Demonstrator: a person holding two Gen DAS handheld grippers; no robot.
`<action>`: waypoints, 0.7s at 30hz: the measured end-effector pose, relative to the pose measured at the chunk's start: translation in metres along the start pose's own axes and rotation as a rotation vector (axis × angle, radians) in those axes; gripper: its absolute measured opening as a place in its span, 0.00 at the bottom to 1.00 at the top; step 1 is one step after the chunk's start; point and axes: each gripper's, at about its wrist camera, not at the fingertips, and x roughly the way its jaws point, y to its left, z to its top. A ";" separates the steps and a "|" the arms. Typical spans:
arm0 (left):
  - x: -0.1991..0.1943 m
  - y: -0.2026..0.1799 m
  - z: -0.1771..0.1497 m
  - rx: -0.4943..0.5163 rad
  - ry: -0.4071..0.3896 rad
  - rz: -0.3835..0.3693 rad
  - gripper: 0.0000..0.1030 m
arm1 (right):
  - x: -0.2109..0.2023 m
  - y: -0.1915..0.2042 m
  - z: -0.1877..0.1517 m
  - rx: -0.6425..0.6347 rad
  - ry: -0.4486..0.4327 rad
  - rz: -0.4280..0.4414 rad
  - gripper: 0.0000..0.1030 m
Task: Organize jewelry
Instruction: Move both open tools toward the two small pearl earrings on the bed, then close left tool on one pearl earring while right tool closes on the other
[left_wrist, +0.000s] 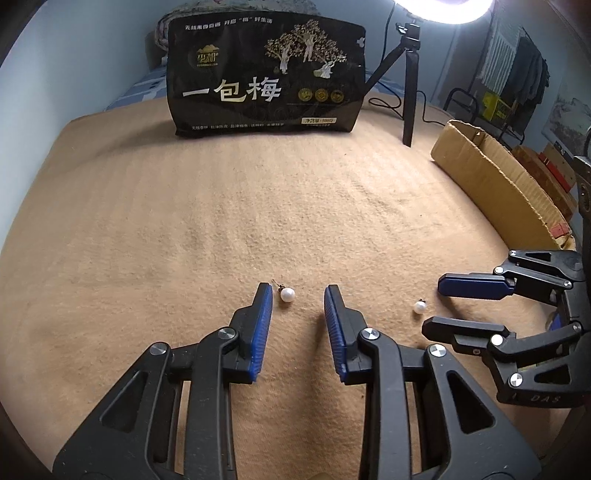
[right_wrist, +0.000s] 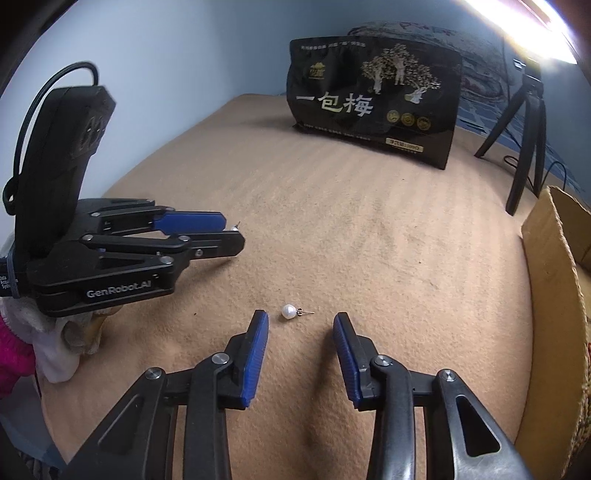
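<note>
Both grippers stood released over the tan blanket (left_wrist: 184, 206). Left gripper (left_wrist: 298, 291) had its jaws spread, with a pearl earring (left_wrist: 287, 295) lying between the fingertips, just beside the left one, apart from both. Right gripper (right_wrist: 301, 319) was equally spread, and a second pearl earring (right_wrist: 289, 312) lay just ahead of its fingertips, nearer the left one, untouched. Far beyond both stood a black snack bag (left_wrist: 266, 74); a cardboard box (left_wrist: 491, 173) sat off to the right.

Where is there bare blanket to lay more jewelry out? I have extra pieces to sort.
Free: the wide tan blanket between the grippers and the black snack bag, left of the cardboard box. Crowded: near the left gripper, right gripper and two pearl earrings.
</note>
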 end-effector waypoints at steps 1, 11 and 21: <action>0.001 0.001 0.000 -0.003 0.002 0.000 0.28 | 0.002 0.000 0.001 -0.005 0.001 0.000 0.36; 0.007 0.006 0.001 -0.015 0.006 -0.004 0.23 | 0.015 0.001 0.004 -0.022 0.007 -0.016 0.28; 0.007 0.010 0.000 -0.034 0.004 -0.003 0.10 | 0.017 0.003 0.004 -0.030 0.011 -0.027 0.17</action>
